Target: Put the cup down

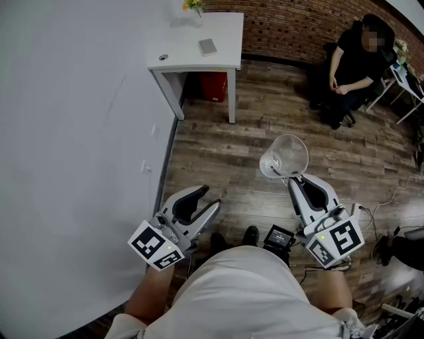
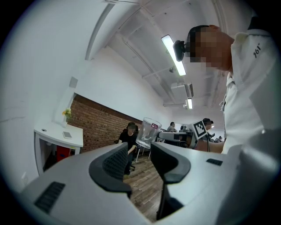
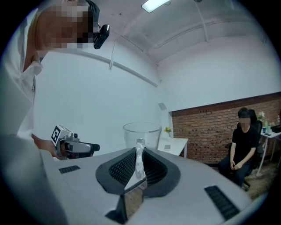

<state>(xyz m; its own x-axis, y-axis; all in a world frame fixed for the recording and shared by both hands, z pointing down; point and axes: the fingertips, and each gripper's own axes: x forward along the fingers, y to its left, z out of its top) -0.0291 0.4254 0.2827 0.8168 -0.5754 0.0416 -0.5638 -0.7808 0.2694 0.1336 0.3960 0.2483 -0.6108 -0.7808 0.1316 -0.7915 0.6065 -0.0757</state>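
Observation:
A clear glass cup [image 1: 285, 156] with a handle hangs in the air above the wooden floor, tilted with its mouth toward me. My right gripper [image 1: 293, 179] is shut on the cup's handle. In the right gripper view the cup [image 3: 141, 134] stands just beyond the jaws, and its handle is pinched between the pads [image 3: 139, 165]. My left gripper [image 1: 205, 198] is held low at my left, apart from the cup, open with nothing between its fingers. The left gripper view shows the cup [image 2: 148, 132] past the parted jaws [image 2: 139, 160], with the right gripper's marker cube [image 2: 199, 128] behind it.
A white table [image 1: 199, 53] stands against the white wall [image 1: 73, 132] ahead, with a small grey pad [image 1: 207, 46] and yellow flowers [image 1: 192, 5] on it and a red box [image 1: 213, 86] beneath. A person sits at the far right [image 1: 354, 66]. A black device [image 1: 278, 236] lies by my feet.

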